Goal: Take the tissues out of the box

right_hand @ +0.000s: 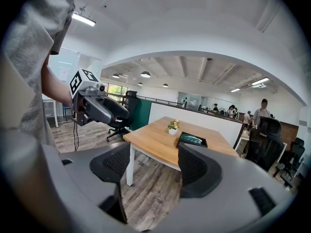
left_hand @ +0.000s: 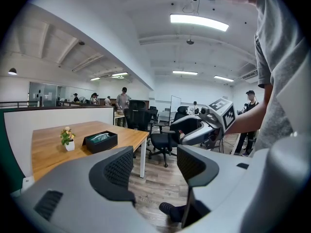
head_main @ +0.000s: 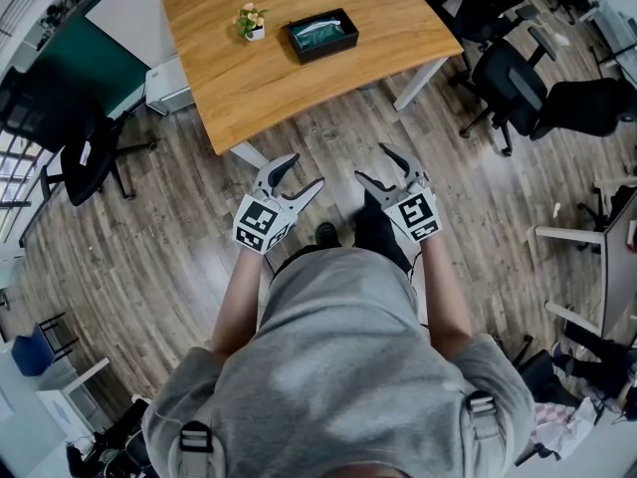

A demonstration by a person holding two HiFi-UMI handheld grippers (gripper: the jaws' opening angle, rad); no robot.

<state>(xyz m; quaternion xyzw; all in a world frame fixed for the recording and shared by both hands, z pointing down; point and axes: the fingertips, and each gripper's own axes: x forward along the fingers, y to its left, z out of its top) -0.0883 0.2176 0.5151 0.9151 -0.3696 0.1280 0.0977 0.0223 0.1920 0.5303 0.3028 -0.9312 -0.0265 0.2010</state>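
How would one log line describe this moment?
left tongs: open, empty | right tongs: open, empty | tissue box: on table, untouched

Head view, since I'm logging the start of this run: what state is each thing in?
Tissue box: upright on the table, open-topped, tissues inside.
Flower pot: upright, beside the box, not touching it.
Left tool: jaws open, empty, short of the table.
Right tool: jaws open, empty, short of the table.
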